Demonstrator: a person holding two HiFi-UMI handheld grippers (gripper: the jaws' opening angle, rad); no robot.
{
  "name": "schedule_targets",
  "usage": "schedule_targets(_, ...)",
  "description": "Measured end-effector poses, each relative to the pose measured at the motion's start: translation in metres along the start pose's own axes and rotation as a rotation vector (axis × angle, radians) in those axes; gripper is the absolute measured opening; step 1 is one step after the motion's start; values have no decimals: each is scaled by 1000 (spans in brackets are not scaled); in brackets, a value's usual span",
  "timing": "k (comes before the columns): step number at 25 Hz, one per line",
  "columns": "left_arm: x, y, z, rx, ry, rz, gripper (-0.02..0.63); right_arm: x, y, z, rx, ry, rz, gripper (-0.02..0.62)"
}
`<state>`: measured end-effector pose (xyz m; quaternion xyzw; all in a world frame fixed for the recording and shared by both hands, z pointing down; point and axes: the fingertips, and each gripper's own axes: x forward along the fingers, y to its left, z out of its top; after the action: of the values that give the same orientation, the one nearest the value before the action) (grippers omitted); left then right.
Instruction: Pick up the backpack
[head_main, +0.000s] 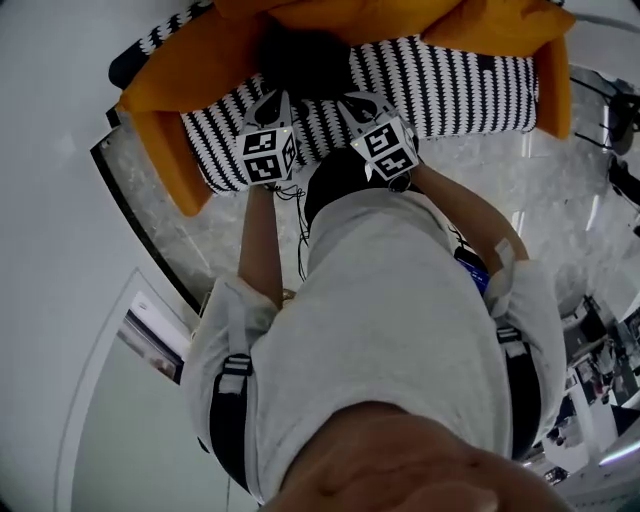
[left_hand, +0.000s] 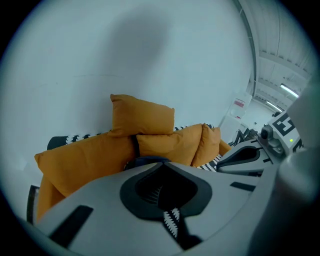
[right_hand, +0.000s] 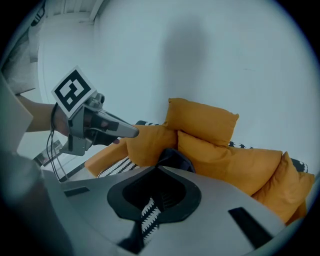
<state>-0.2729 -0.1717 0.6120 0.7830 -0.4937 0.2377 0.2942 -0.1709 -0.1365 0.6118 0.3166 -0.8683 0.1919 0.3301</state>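
**Both claws closed, short of the backpack**

Head view: The person stood over a sofa with a black-and-white zigzag fabric seat (head_main: 450, 85) and plump orange fabric cushions (head_main: 190, 70). The dark, soft backpack (head_main: 300, 55) lay at the back of the seat, between the cushions. The left gripper (head_main: 272, 100) and right gripper (head_main: 358, 100) were held side by side above the seat. Their tips pointed at the bag but were apart from it. Judged: a two-handed approach, one claw for each side of the bag.

Left gripper view: The jaws were together with nothing in them, and only the patterned seat showed through the slot behind the tips. A thin sliver of the backpack (left_hand: 147, 161) sat just past the tips, below the stacked cushions.

Right gripper view: These jaws were likewise together and empty. This view showed more of the bag, a dark blue rounded top (right_hand: 175, 156) wedged between two cushions. The head view gave only a dark patch there. Only the head view showed both grippers' spacing over the seat. Judged: the jaws would have to part before any grasp.
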Motion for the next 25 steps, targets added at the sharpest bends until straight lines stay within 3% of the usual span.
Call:
schedule_targets(8, 32, 39, 0, 20, 47, -37, 12, 36, -9, 5, 20, 42, -28, 40)
schedule_targets(12, 55, 51, -1, 121, 91, -63, 12, 56, -24, 12, 34, 54, -67, 40)
schedule_targets(18, 91, 51, -14, 365, 188, -98, 12, 71, -59, 12, 97, 69, -145, 40)
schedule_targets(25, 118, 59, -13, 521, 210, -92, 12, 86, -84, 3, 10, 108, -217, 41)
